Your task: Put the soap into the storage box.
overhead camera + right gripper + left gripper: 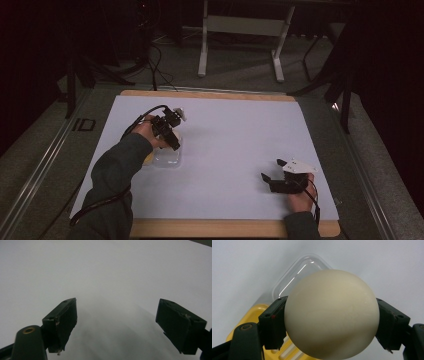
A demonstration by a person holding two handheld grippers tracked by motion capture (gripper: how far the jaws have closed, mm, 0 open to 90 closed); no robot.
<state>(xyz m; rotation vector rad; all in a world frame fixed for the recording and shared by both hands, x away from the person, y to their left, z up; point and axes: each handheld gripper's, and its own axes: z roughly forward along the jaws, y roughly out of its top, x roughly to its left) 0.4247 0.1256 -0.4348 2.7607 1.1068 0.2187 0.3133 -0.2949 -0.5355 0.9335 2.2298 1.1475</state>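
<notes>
A cream-coloured ball (331, 313) sits between the two black jaws of my left gripper (332, 320), and both pads press on its sides. Behind the ball lie a clear plastic container (294, 275) and a yellow ribbed tray (253, 315) on the white sheet. In the high view my left gripper (172, 141) points down over the clear container (167, 158) at the left of the table, with the yellow tray (148, 160) beside it. My right gripper (271, 170) rests near the front right; its jaws stand wide apart over bare sheet (121, 323), with nothing between them.
A white sheet (235, 130) covers the wooden table top (210, 228). Beyond the far edge stands a white-legged frame (240, 30), and cables (155, 60) trail on the dark floor. A cable runs from the left gripper along the person's sleeve (117, 175).
</notes>
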